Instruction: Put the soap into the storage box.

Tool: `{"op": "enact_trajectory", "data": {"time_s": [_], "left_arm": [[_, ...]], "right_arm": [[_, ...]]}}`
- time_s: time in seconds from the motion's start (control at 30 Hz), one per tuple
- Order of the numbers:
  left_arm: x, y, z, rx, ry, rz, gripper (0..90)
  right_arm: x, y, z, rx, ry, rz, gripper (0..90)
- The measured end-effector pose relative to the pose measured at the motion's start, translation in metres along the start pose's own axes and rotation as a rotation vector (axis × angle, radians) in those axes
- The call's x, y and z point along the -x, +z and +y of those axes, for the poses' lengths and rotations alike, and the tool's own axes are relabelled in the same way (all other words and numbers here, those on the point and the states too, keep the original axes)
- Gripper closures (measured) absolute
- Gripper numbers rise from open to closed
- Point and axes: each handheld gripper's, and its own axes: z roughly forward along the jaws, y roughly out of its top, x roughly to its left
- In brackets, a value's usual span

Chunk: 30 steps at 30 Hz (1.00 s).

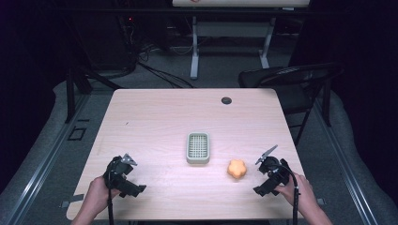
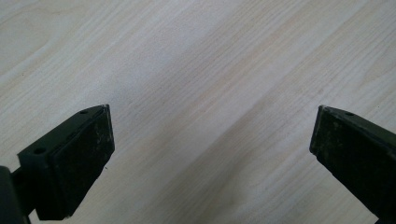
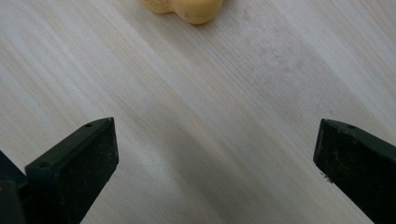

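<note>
Orange soap (image 1: 237,168) lies untouched right of the tray (image 1: 197,147); my left gripper (image 1: 123,174) and right gripper (image 1: 271,171) both gape wide, so I judge nothing begun.

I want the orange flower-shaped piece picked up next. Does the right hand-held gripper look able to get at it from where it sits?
Probably yes. The right hand-held gripper is open, and the orange piece lies just beside it on bare table, with nothing between them. The green tray stands apart on the piece's far side.
</note>
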Motion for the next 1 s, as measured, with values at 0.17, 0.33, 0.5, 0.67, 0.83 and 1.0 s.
{"op": "enact_trajectory", "data": {"time_s": [0.17, 0.33, 0.5, 0.67, 0.83, 1.0], "left_arm": [[0.001, 0.001, 0.000, -0.006, 0.003, -0.002, 0.1], [0.000, 0.001, -0.001, -0.002, 0.001, -0.002, 0.1], [0.000, 0.001, 0.000, -0.006, 0.001, -0.005, 0.1], [-0.001, 0.001, 0.000, -0.003, 0.003, -0.006, 0.1], [0.000, 0.000, 0.000, -0.003, 0.002, -0.005, 0.1], [0.000, 0.000, 0.000, -0.004, 0.002, -0.005, 0.1]], "right_arm": [[0.000, 0.001, -0.001, 0.028, 0.034, 0.028, 0.0], [-0.003, -0.001, 0.004, 0.039, 0.003, 0.016, 0.0], [-0.007, -0.005, 0.010, 0.094, -0.009, -0.007, 0.0], [-0.009, -0.002, 0.016, 0.093, -0.023, -0.010, 0.0], [-0.013, 0.000, 0.021, 0.098, -0.051, 0.000, 0.0], [-0.014, 0.001, 0.028, 0.096, -0.063, -0.008, 0.0]]}}
